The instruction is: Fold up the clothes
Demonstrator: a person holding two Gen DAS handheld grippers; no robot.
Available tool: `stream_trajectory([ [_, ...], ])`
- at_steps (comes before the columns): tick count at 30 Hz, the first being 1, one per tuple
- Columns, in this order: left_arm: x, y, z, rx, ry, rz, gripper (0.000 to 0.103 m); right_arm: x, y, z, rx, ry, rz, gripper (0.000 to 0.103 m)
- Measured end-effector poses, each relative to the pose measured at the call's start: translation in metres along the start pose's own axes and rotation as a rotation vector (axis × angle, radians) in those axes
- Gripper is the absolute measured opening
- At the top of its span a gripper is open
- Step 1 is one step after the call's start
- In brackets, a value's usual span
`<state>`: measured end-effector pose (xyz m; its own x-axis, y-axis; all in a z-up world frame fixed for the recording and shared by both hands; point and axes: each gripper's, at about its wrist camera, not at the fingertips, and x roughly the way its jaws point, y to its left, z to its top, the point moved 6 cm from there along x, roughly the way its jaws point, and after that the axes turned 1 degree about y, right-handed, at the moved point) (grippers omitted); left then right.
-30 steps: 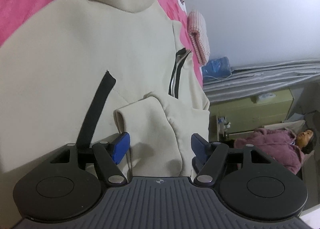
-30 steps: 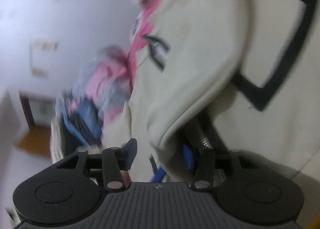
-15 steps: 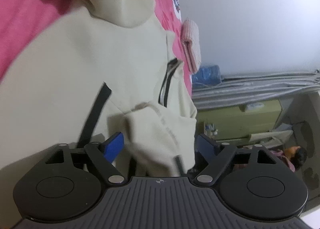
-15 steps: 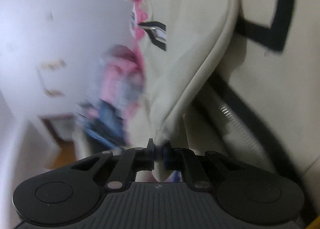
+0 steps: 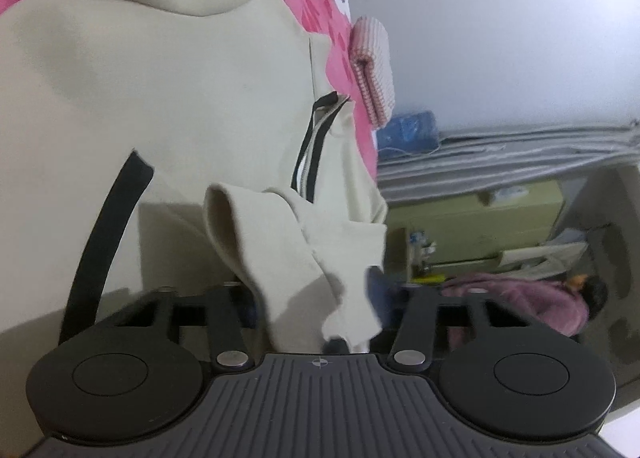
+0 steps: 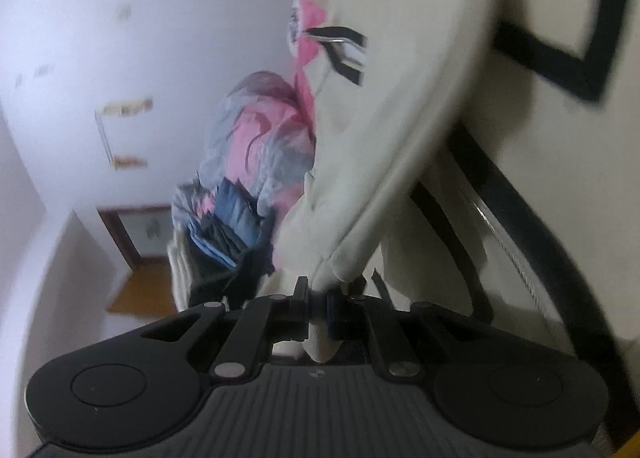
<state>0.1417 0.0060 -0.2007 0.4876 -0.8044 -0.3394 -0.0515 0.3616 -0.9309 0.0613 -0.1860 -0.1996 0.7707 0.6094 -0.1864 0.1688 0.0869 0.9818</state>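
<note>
Left jaws now closing around sweatshirt cuff [image 5: 280,258]

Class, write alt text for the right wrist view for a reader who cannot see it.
The right gripper is shut on a folded edge of a cream jacket with black trim. Behind it, blurred, are a pile of pink and blue clothes and a white wall.
</note>
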Motion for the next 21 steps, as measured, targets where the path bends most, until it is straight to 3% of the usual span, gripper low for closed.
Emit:
stream_trajectory([
  [2,0.005,-0.006,0.002,0.055,-0.001,0.032,0.017,-0.003,0.01,0.003,-0.09,0.023,-0.057,0.011],
  [3,0.007,-0.01,0.003,0.087,-0.002,0.048,0.011,-0.004,0.016,0.005,-0.135,0.038,-0.09,0.017],
  [5,0.007,-0.02,0.01,0.147,-0.023,0.071,0.005,-0.013,0.024,0.011,-0.204,0.072,-0.149,0.026],
  [9,0.01,-0.05,0.033,0.249,-0.082,0.074,0.003,-0.046,0.057,0.04,-0.386,0.009,-0.226,0.027],
  [13,0.018,-0.089,0.056,0.406,-0.14,0.085,0.003,-0.082,0.067,0.09,-0.522,-0.154,-0.426,0.027],
  [16,0.025,-0.113,0.069,0.537,-0.188,0.111,0.003,-0.095,0.054,0.128,-0.551,-0.234,-0.636,0.026],
  [21,0.029,-0.125,0.093,0.622,-0.262,0.166,0.003,-0.109,0.043,0.148,-0.683,-0.31,-0.829,0.024],
])
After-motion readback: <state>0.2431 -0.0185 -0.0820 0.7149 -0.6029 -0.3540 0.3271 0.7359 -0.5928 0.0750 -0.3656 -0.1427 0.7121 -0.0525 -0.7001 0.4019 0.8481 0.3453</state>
